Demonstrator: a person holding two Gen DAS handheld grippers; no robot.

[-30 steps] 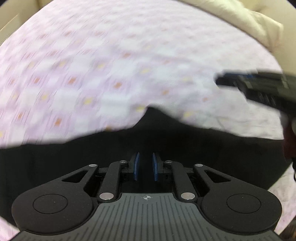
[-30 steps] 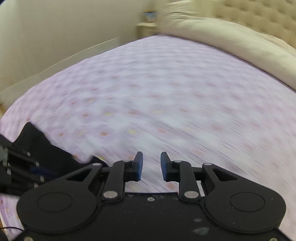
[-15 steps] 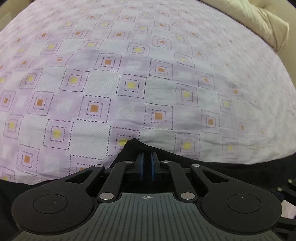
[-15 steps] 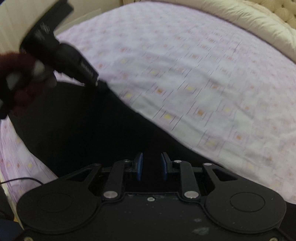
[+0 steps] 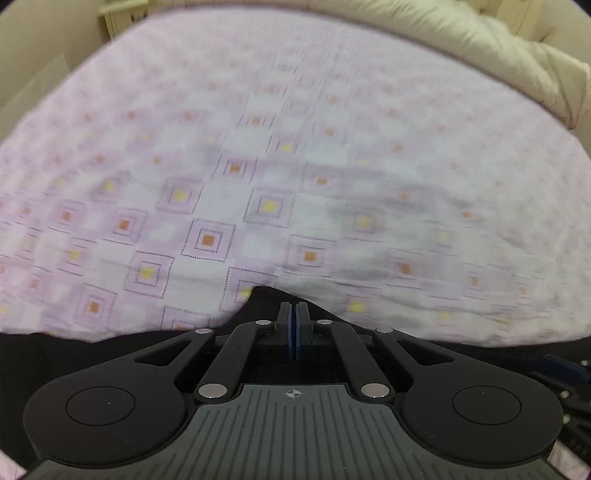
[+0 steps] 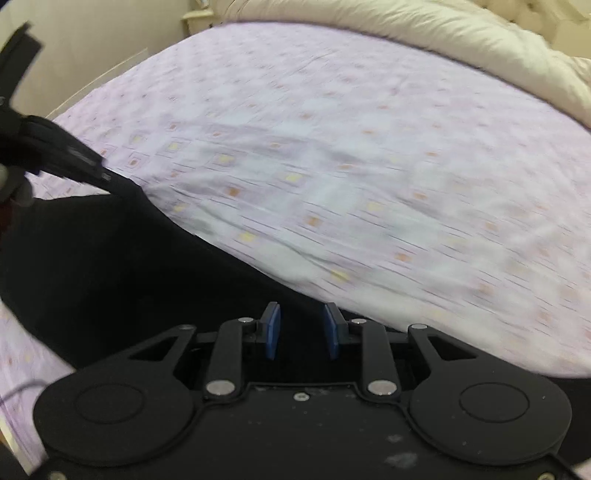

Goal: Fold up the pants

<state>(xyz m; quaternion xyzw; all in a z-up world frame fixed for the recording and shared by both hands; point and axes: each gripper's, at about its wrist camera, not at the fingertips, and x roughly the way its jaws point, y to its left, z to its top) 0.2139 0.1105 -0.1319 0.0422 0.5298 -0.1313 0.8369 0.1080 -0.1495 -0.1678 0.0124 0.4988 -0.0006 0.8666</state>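
Black pants (image 6: 110, 258) lie on the lilac patterned bed sheet (image 6: 369, 166). In the left wrist view my left gripper (image 5: 294, 314) is shut on the pants' edge (image 5: 266, 295), its blue pads pressed together over a raised peak of black cloth. In the right wrist view my right gripper (image 6: 301, 321) is open, its pads apart over the pants' edge, with no cloth clamped. The left gripper also shows in the right wrist view (image 6: 99, 177) at the far left, pinching a corner of the pants. Most of the pants are hidden under the gripper bodies.
A cream duvet (image 5: 480, 48) is bunched along the far side of the bed and also shows in the right wrist view (image 6: 443, 40). A pale nightstand (image 6: 197, 16) and a beige wall stand beyond the bed's far left corner.
My left gripper closed fully on the pants' edge and lifted it a little. My right gripper moved onto the pants beside the left one; its pads have opened slightly wider.
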